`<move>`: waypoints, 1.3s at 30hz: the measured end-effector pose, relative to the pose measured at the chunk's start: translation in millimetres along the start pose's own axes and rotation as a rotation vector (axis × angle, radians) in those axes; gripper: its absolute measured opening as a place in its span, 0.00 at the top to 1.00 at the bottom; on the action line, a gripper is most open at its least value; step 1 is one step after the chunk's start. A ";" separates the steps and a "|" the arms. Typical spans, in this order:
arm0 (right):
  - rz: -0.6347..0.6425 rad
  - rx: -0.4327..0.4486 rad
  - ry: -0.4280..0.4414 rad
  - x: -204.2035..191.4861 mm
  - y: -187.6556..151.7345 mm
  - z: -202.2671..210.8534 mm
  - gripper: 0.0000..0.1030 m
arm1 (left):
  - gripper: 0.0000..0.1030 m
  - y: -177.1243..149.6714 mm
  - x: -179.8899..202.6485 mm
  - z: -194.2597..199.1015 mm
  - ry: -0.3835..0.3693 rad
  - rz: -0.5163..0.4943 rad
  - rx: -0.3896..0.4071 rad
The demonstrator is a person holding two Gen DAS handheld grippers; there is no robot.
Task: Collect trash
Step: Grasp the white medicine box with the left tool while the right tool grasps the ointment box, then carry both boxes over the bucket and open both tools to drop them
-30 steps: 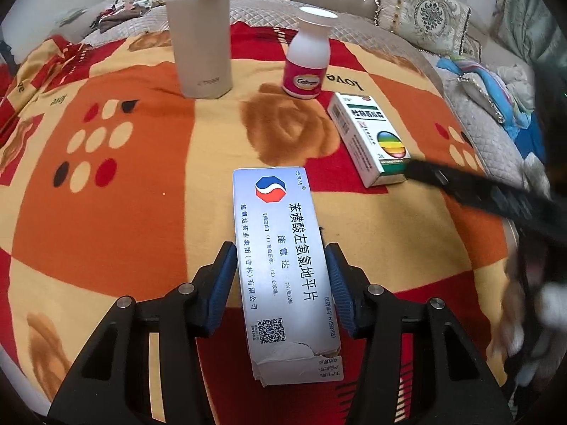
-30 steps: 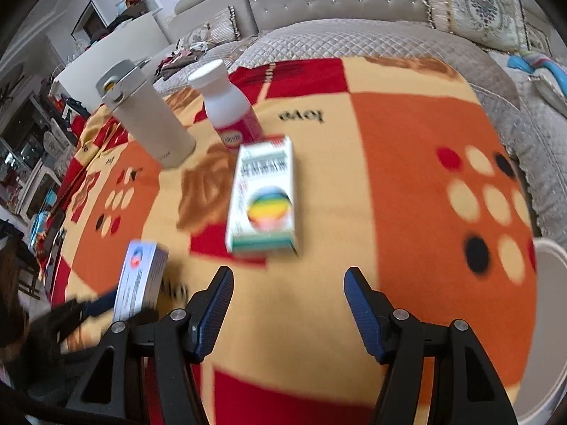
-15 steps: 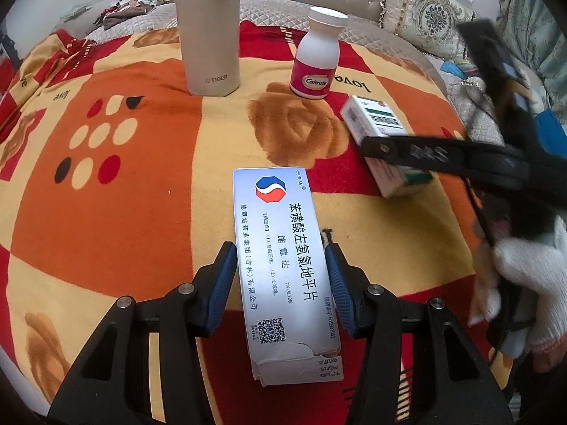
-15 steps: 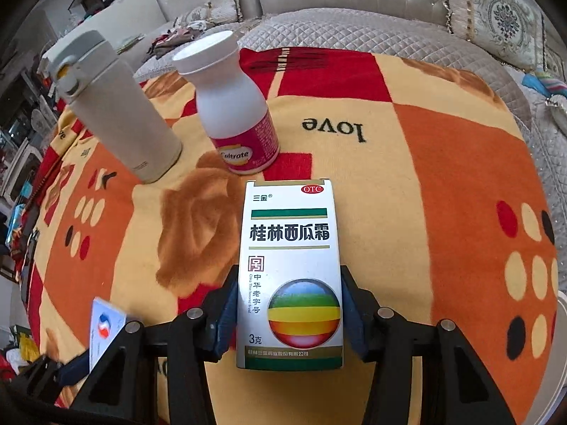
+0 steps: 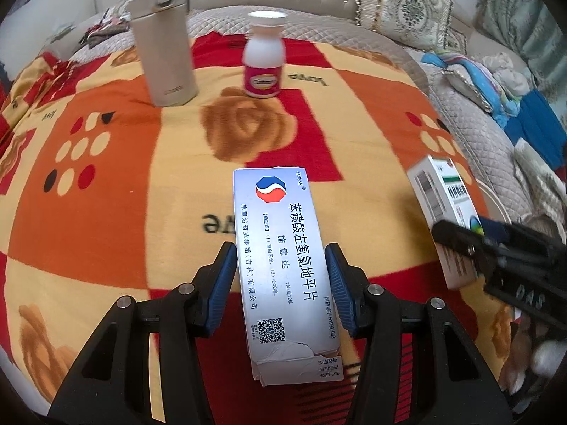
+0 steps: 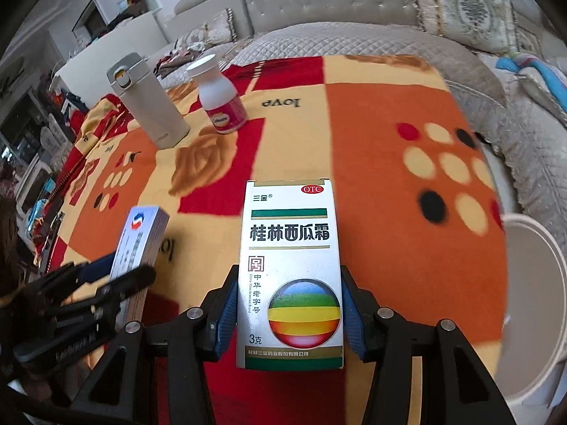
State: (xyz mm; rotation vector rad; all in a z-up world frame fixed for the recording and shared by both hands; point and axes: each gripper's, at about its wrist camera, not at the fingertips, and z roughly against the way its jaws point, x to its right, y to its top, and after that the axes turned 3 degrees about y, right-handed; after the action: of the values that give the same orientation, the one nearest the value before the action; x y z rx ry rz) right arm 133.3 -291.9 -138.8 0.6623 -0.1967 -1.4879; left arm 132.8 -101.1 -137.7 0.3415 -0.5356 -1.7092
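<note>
My left gripper (image 5: 281, 283) is shut on a silver-blue medicine box (image 5: 283, 255) with a torn near end, held above the blanket. My right gripper (image 6: 288, 311) is shut on a white medicine box with a rainbow ball (image 6: 290, 276), also lifted. Each held box shows in the other view: the rainbow box at the right of the left wrist view (image 5: 443, 205), the silver-blue box at the left of the right wrist view (image 6: 140, 244). A white bin (image 6: 531, 301) sits at the right edge, beside the blanket.
A beige flask (image 5: 164, 46) and a white pill bottle with a pink label (image 5: 264, 62) stand at the far side of the orange, red and yellow blanket (image 5: 106, 177). Beyond lie a quilted grey sofa (image 6: 354, 35) and piled clothes (image 5: 496, 81).
My right gripper closed on the rainbow box and lifted it off the blanket, moving it right and toward me. My left gripper kept hold of the silver-blue box and rose with it.
</note>
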 end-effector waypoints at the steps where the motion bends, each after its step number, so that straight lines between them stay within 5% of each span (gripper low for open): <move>1: -0.004 0.008 -0.008 2.5 -7.7 6.1 0.52 | 0.52 -0.9 4.0 0.5 -0.001 -0.008 0.002; 15: -0.105 0.051 -0.058 49.7 -55.8 50.6 0.52 | 0.52 -4.6 77.5 6.6 -0.067 -0.118 0.010; 39: -0.303 0.102 -0.187 161.8 -90.3 102.5 0.52 | 0.52 4.9 210.0 1.0 -0.227 -0.288 -0.004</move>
State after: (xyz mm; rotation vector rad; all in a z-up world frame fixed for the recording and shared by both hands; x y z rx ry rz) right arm 20.8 -471.1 -146.6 0.6541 -0.3290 -1.8426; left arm 93.1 -306.7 -120.6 0.2302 -0.6736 -2.0420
